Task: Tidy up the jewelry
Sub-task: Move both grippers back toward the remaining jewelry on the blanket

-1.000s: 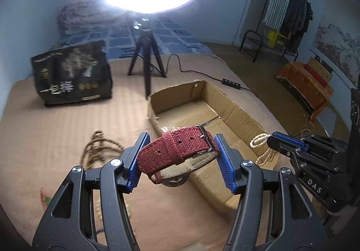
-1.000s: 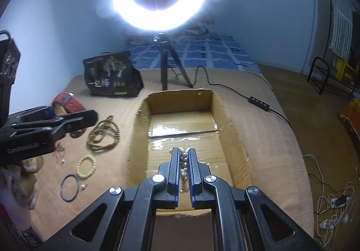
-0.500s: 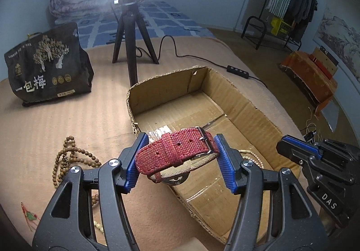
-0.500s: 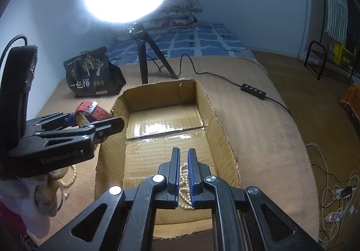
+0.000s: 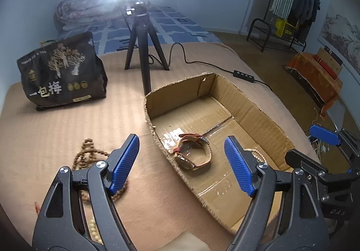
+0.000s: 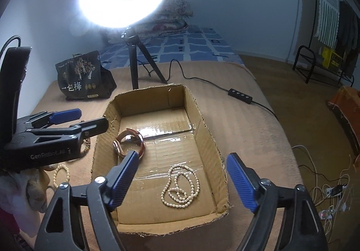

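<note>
Watch [image 5: 193, 151] and pearl necklace [image 6: 181, 185] lie in my cardboard box [image 6: 211, 143], both my left gripper [image 5: 181, 163] and right gripper [image 6: 183, 180] spread wide, empty.

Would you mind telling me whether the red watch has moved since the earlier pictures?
Yes. The red watch has dropped from between the left hand-held gripper fingers onto the cardboard box floor.

A home bedroom: bed [image 6: 202, 39], folded quilt [image 6: 171, 17], clothes rack [image 5: 292, 3]

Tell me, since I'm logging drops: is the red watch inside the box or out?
Inside. The red watch lies on the cardboard box floor, beyond the pearl necklace; both grippers are open and empty.
</note>
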`<state>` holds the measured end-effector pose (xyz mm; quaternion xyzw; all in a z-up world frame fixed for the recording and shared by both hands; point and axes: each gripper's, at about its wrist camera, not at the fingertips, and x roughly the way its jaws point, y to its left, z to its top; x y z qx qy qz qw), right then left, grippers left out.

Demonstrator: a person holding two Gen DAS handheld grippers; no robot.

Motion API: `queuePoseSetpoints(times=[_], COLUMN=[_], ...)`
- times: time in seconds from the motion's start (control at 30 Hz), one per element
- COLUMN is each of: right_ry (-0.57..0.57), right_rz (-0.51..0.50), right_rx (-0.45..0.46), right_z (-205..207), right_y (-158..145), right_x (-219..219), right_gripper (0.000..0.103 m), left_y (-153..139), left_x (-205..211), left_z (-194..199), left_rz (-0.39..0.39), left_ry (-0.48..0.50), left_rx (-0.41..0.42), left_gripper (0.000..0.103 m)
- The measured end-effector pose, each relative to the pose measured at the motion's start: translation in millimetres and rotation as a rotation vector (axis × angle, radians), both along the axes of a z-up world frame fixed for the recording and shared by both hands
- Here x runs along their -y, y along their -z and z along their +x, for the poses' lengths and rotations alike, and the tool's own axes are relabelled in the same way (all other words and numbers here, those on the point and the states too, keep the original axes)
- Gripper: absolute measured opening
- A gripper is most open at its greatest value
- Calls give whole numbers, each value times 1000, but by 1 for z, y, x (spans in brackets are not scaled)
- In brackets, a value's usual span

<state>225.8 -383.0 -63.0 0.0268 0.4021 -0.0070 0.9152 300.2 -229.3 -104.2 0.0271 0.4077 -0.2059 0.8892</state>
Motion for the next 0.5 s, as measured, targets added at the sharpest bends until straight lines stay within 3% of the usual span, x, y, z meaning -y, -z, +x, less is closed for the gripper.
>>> queuePoseSetpoints(times=[0.2,0.5], right_ry=[-9,-78], right_rz=[-8,-9], right_rx=[16,68], right_z=[-7,-15], right_y=[-11,-36], right_x=[-12,-51], right_gripper=[89,99], left_y=[-18,-44], left_x=[-29,-108], left_z=[-13,-25], left_rz=[6,22], left_ry=[-17,-112], left_rx=[36,68], left_gripper=[80,80])
